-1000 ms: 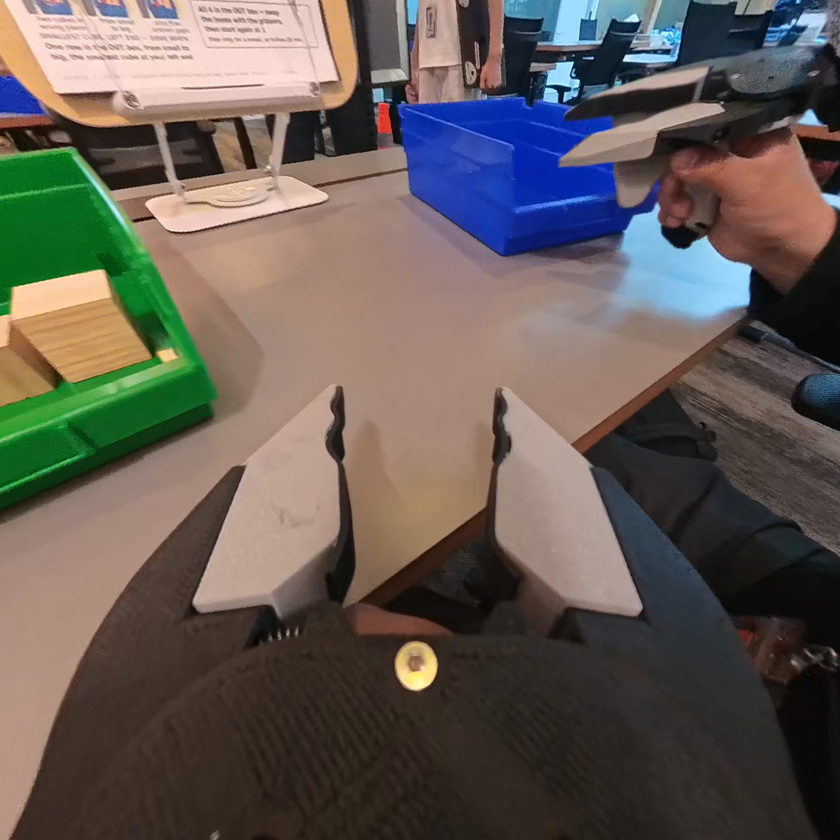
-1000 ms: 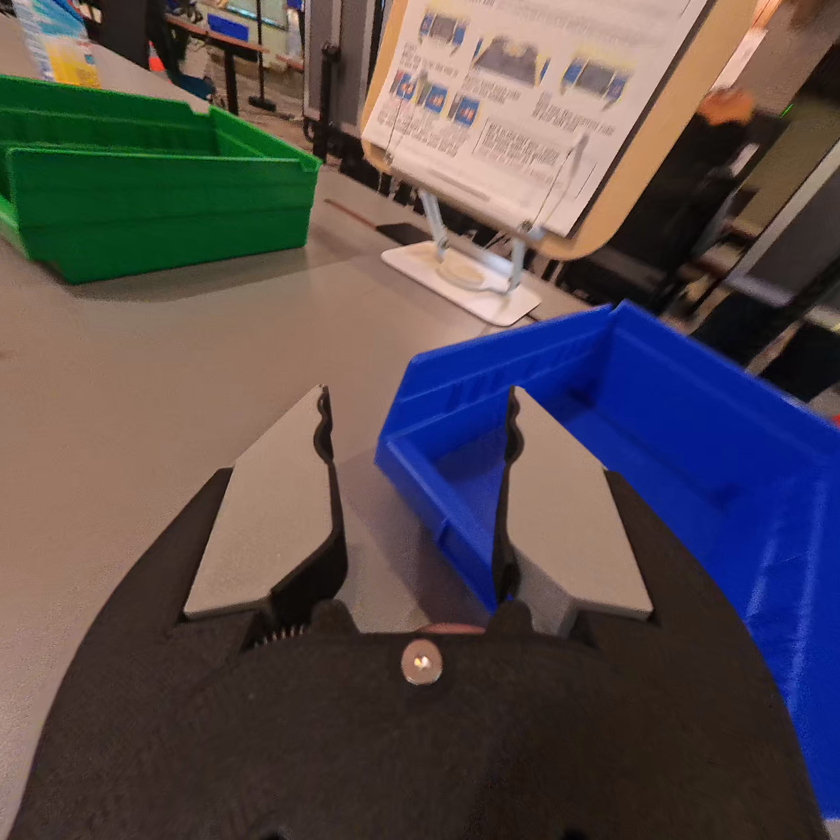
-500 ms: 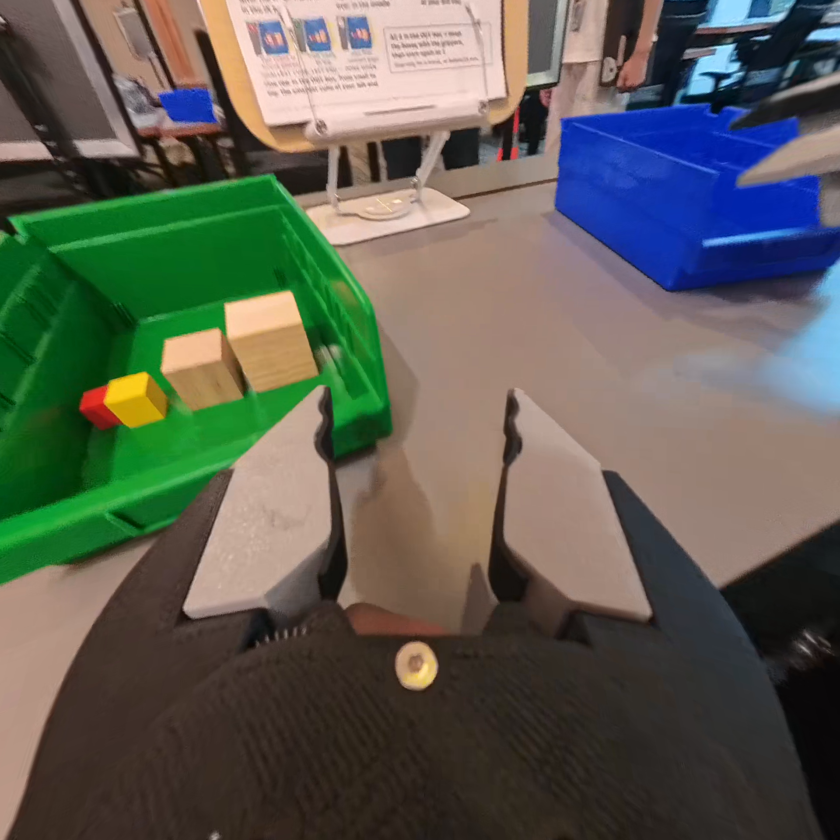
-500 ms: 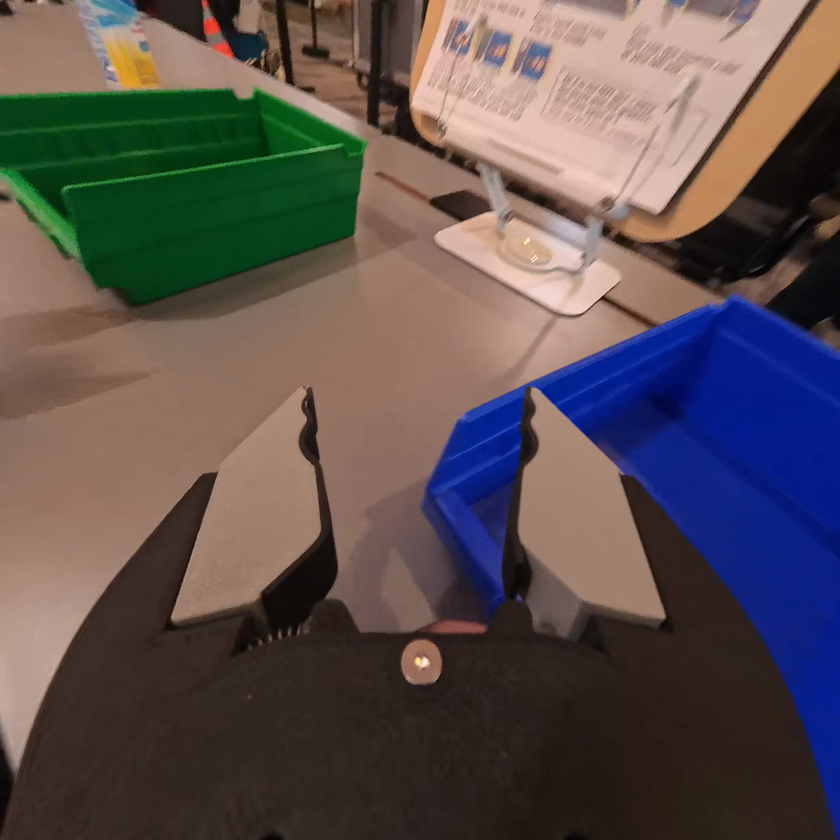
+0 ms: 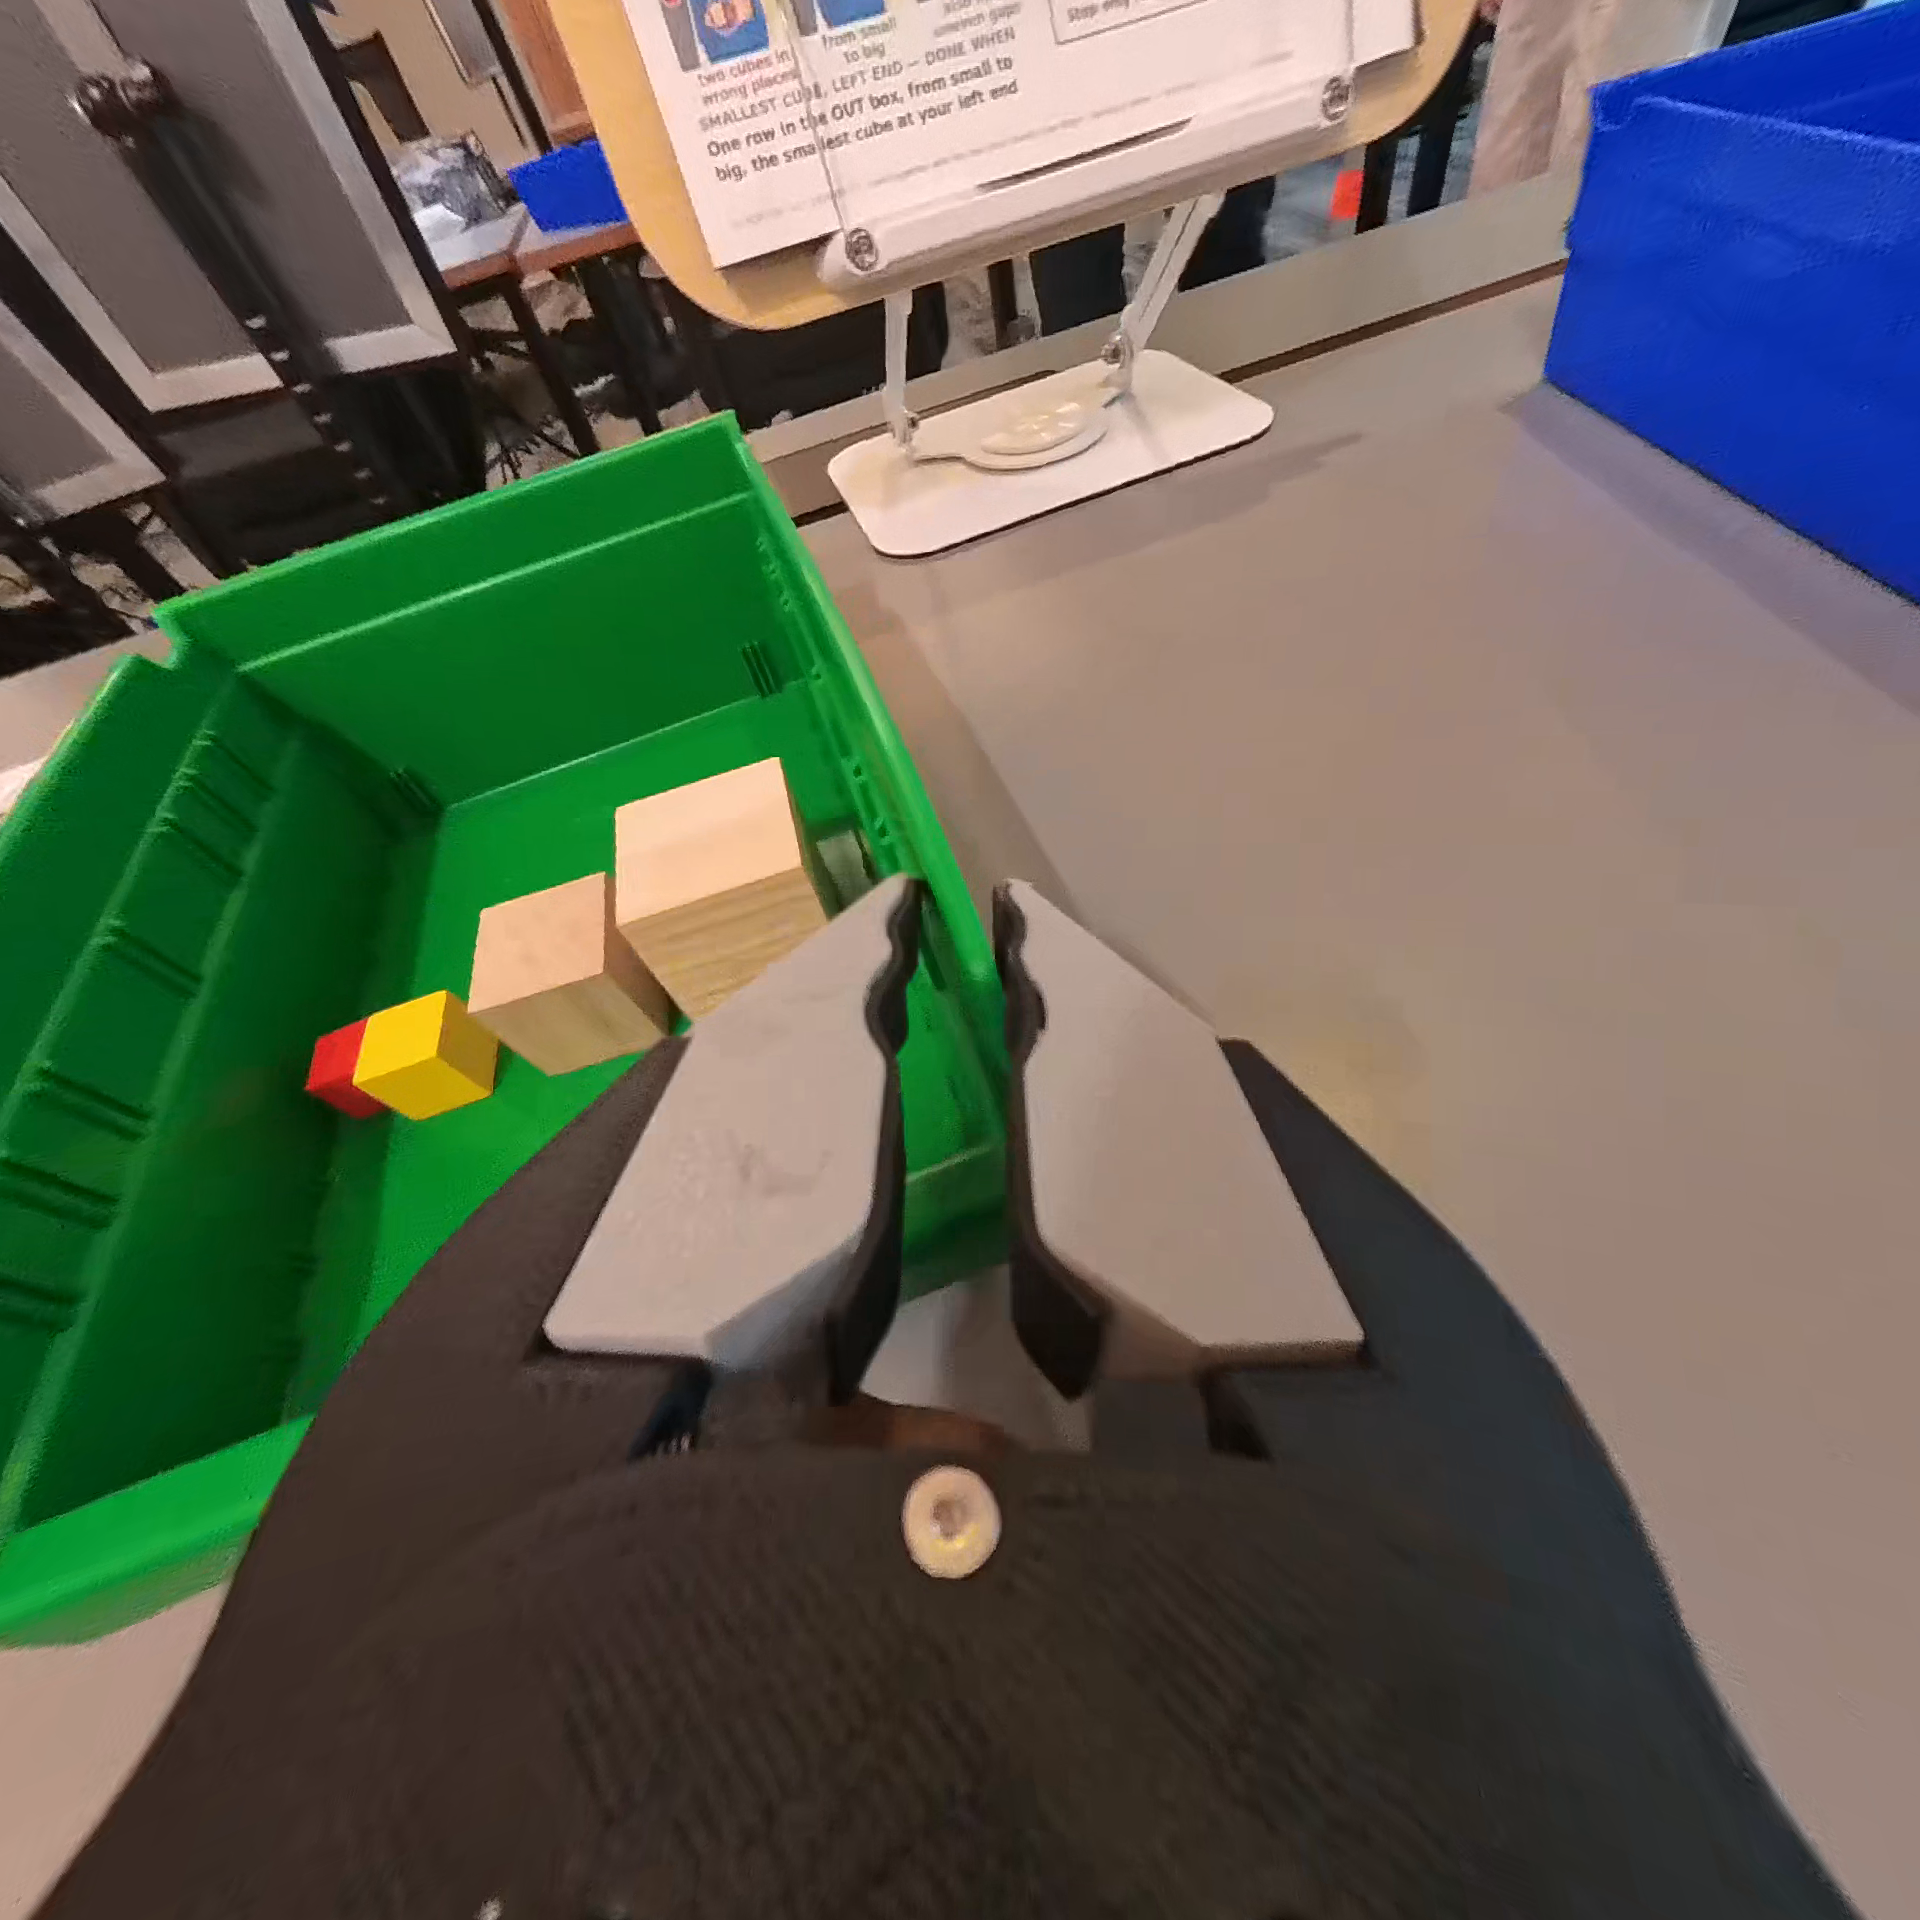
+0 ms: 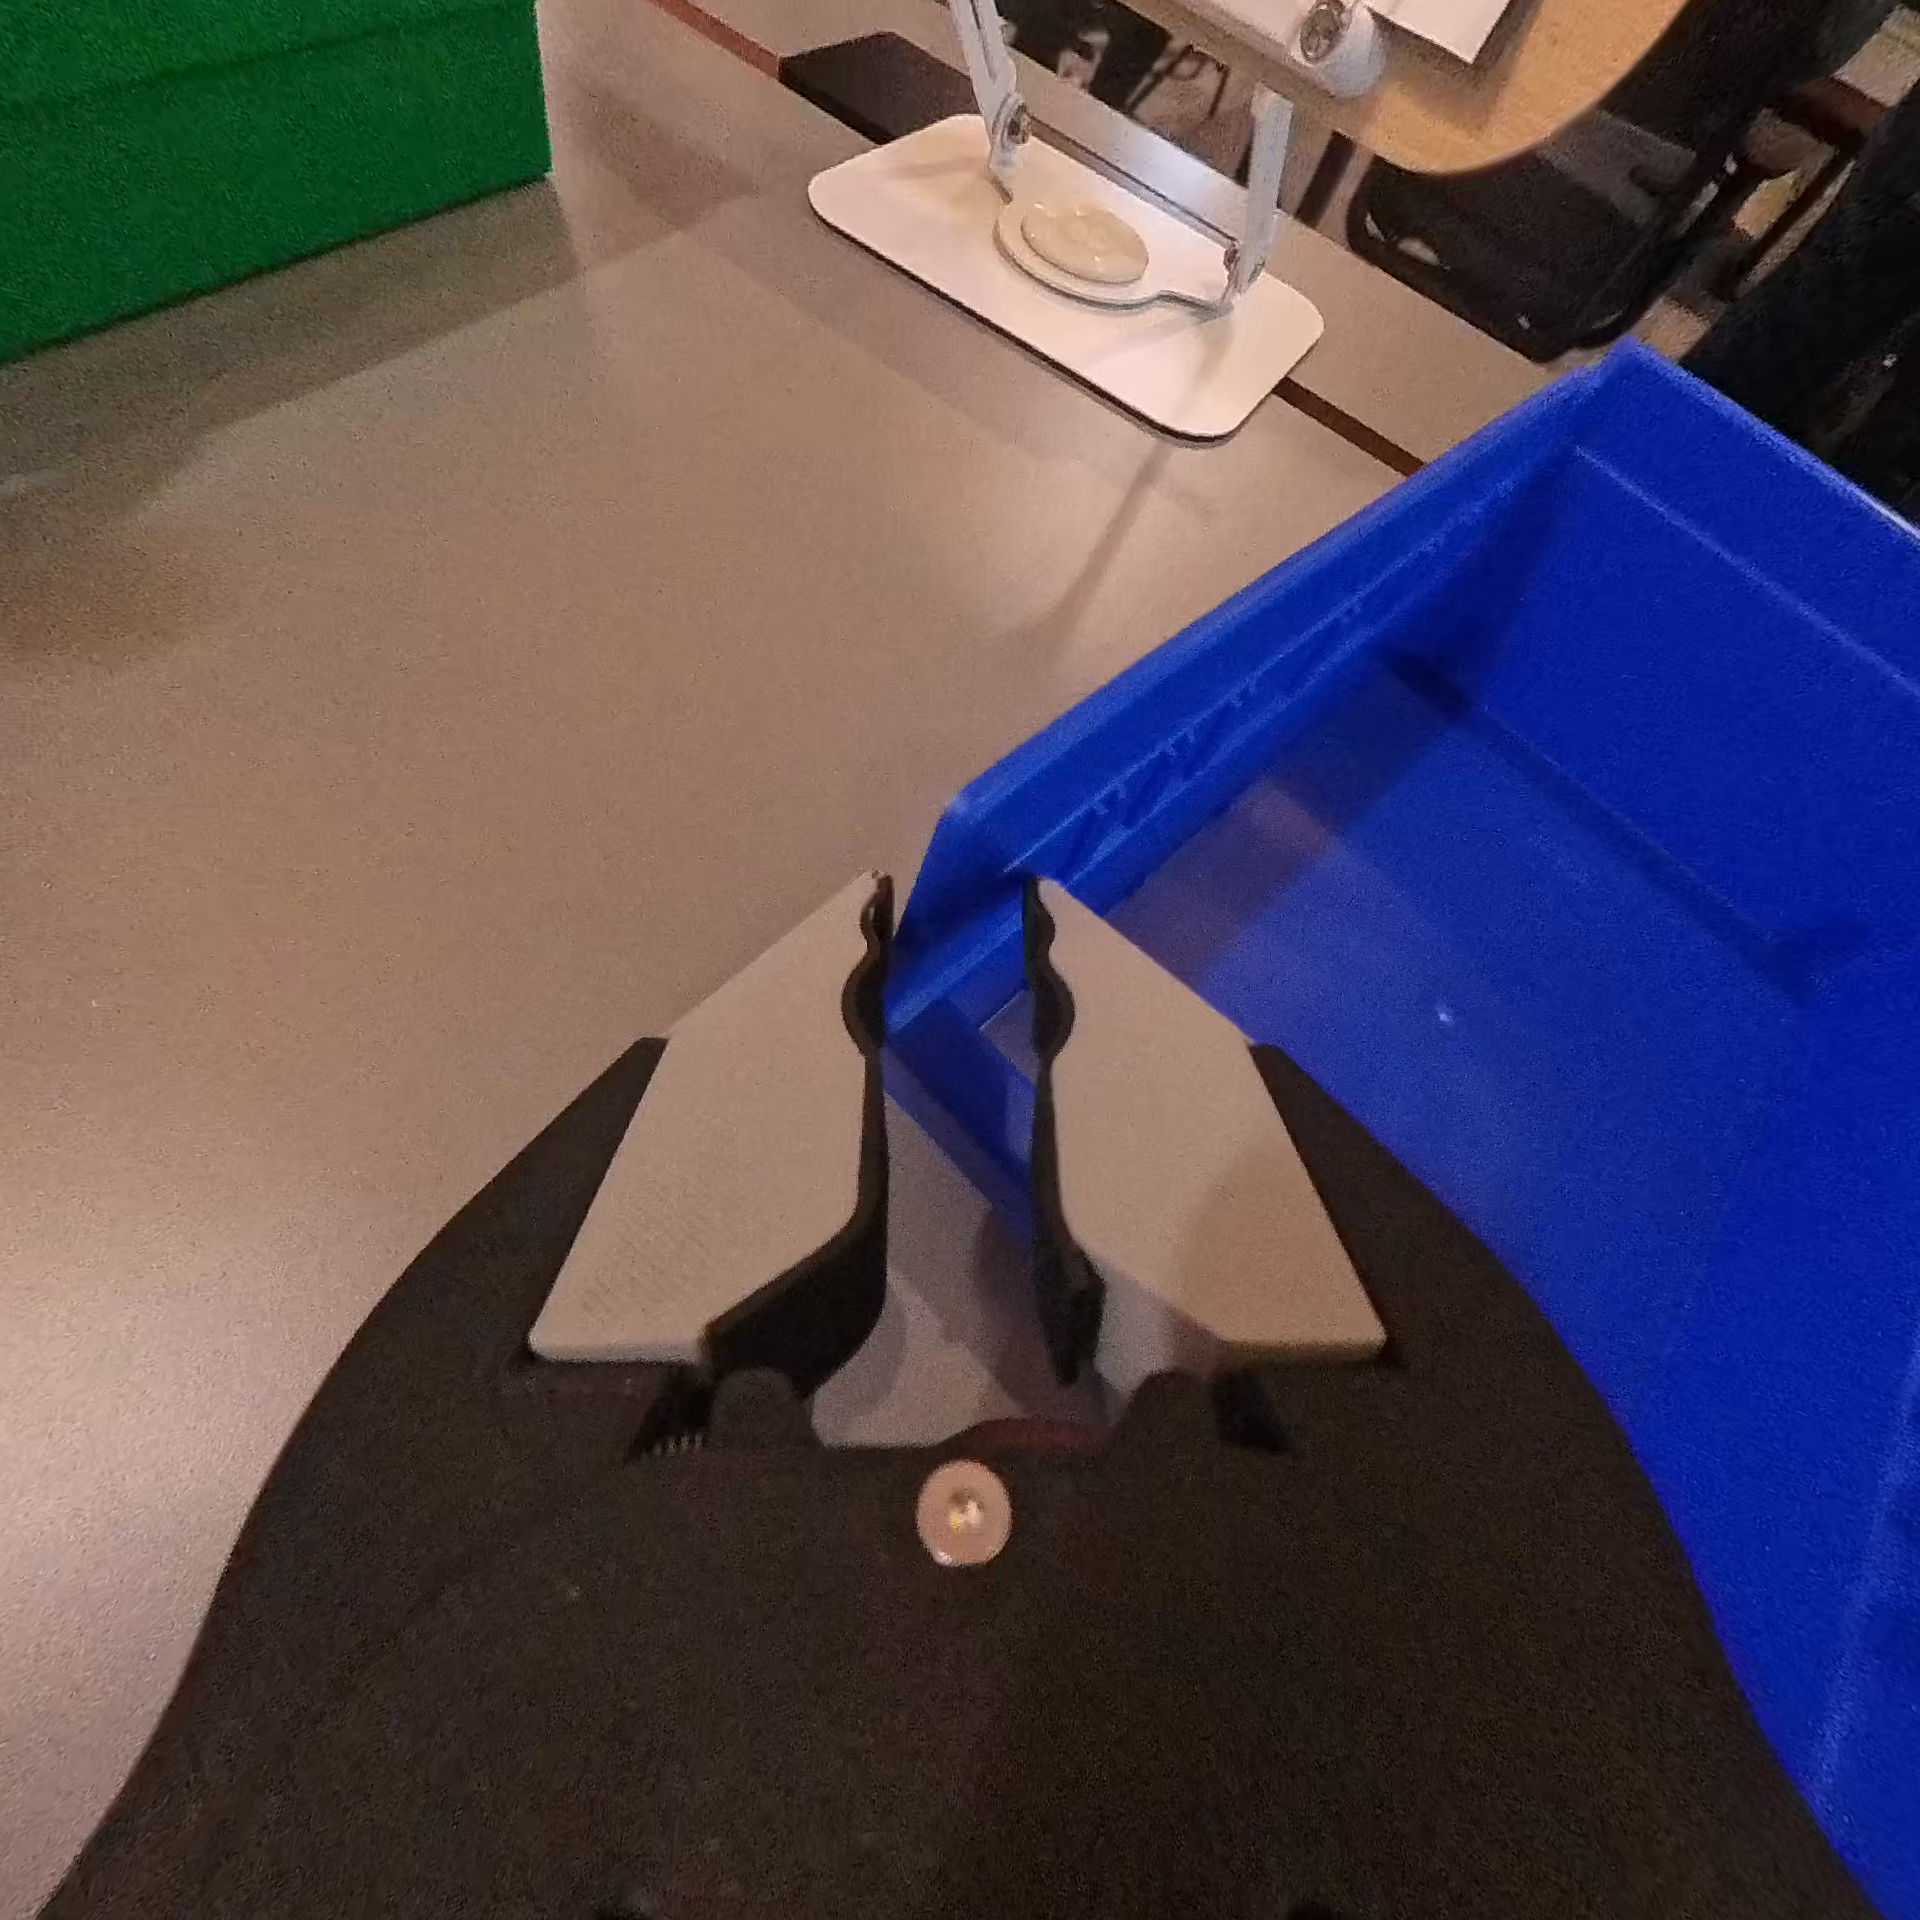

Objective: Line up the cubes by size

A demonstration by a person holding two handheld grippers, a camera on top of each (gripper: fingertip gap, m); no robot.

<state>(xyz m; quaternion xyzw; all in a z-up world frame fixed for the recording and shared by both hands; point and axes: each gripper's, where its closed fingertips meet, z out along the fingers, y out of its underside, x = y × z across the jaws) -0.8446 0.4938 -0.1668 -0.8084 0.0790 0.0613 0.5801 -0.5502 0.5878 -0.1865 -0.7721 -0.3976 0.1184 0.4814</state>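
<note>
A green bin [image 5: 468,665] holds a row of cubes: a small red cube [image 5: 332,1070], a yellow cube [image 5: 421,1049], a mid-size wooden cube [image 5: 545,951] and a large wooden cube [image 5: 712,862]. My left gripper [image 5: 956,904] has its jaws closed to a narrow gap astride the green bin's right wall. My right gripper [image 6: 956,894] is closed the same way on the near left corner wall of the blue bin [image 6: 1558,831]. The part of the blue bin's inside that shows holds nothing.
A white stand [image 5: 1049,447] with an instruction sheet on a board sits at the table's far edge between the bins; it also shows in the right wrist view [image 6: 1070,270]. Bare grey table [image 5: 1455,935] lies between the bins. The green bin's side [image 6: 260,156] shows far left.
Both grippers went from wide open to nearly closed. The left one swung left onto the green bin's wall; the right one moved down onto the blue bin's corner.
</note>
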